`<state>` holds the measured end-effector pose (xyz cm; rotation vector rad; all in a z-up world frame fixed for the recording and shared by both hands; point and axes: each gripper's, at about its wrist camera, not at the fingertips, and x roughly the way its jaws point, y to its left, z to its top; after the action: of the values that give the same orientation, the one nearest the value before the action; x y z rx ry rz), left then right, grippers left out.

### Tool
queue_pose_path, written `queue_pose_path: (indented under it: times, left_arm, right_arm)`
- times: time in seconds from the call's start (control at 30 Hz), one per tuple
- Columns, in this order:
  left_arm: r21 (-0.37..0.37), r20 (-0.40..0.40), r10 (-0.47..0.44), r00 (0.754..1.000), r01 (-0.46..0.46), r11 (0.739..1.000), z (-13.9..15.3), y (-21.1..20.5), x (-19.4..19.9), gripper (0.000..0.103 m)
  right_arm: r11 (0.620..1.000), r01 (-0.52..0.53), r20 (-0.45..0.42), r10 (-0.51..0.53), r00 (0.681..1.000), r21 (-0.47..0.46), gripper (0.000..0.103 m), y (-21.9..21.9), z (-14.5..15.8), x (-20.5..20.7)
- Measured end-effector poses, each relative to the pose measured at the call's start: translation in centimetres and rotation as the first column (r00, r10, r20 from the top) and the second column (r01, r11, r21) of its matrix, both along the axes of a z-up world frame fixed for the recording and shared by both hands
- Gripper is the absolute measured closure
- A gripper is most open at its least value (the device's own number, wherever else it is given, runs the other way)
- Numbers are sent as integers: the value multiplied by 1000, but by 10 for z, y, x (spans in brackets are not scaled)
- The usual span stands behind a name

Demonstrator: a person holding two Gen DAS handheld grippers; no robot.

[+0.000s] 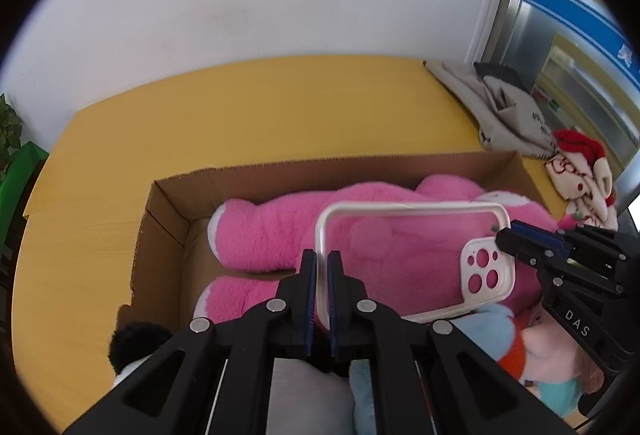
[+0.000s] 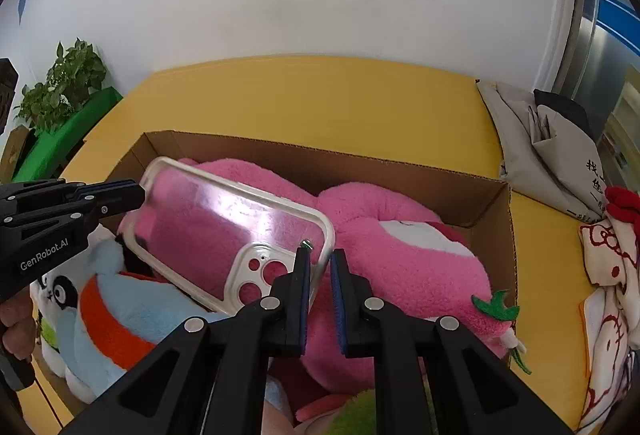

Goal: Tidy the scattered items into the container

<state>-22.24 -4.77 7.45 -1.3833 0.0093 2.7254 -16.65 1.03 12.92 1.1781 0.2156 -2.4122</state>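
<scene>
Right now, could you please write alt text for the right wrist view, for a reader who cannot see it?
Two black grippers, right and left, each pinch an end of a clear phone case above a cardboard box. The box holds a large pink plush toy and stands on a yellow table. A white wall is behind.

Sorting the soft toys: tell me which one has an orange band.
The light-blue plush, left of the pink plush in the box; no other shows an orange band.
</scene>
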Motion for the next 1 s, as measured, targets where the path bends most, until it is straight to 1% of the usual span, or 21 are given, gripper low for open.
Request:
queue_pose_path:
  times: [0.03,0.07,0.1,0.13,0.17,0.2,0.23,0.3,0.33,0.4,0.47,0.5,0.57,0.63,0.7,0.77,0.87,1.0]
  left_arm:
    - [-5,-6,-5,1000,5,1000,1,-1,2,97]
    - [-3,-19,-12,1000,12,1000,4,-2,5,95]
    - [1,-36,-15,999,15,1000,9,-4,9,89]
    - [9,-61,-10,998,10,1000,16,-9,15,85]
    - [24,-90,-6,996,8,1000,24,-13,23,72]
    - [48,-131,-4,991,11,999,34,-17,35,57]
    - [68,-173,0,985,12,998,45,-22,47,49]
    - [105,-260,19,965,8,994,63,-30,81,24]
    - [126,-300,28,954,10,992,69,-35,99,21]
    - [155,-356,42,934,14,988,76,-40,132,21]
    - [162,-395,53,917,13,987,76,-42,166,21]
    - [159,-408,59,911,7,987,75,-41,180,20]
    - [127,-419,61,906,-8,992,65,-38,204,20]
    - [76,-411,45,910,-15,997,52,-32,219,20]
    - [51,-387,41,921,-23,998,38,-31,229,20]
    - [61,-356,53,933,-33,998,24,-32,236,20]
    - [90,-321,84,943,-57,994,9,-36,246,20]
    - [93,-319,102,942,-76,993,2,-36,262,20]
  right_arm:
    - [1000,-1,-7,1,1000,-1,86,2,1,1]
    - [1000,4,-22,-4,1000,2,78,5,4,3]
    - [1000,15,-48,-14,999,10,43,7,8,8]
    - [999,33,-85,-31,996,14,11,12,14,15]
    - [999,50,-121,-49,991,6,5,18,20,22]
    - [998,56,-148,-58,987,-15,5,25,27,31]
    - [998,50,-163,-57,985,-45,5,33,34,42]
    - [993,35,-179,-55,982,-112,3,49,44,69]
    - [990,33,-191,-59,980,-137,1,57,48,87]
    - [986,32,-209,-66,976,-165,0,70,50,118]
    - [983,39,-222,-79,972,-180,0,78,47,150]
    - [982,50,-227,-92,969,-181,0,81,44,164]
    - [983,75,-243,-114,963,-166,0,83,37,184]
    - [986,91,-257,-125,958,-140,0,83,27,199]
    - [986,108,-237,-136,962,-127,0,85,13,207]
    - [985,122,-206,-146,968,-125,0,88,0,211]
    - [984,143,-184,-161,970,-104,0,92,-14,218]
    - [985,143,-196,-159,968,-95,0,97,-16,231]
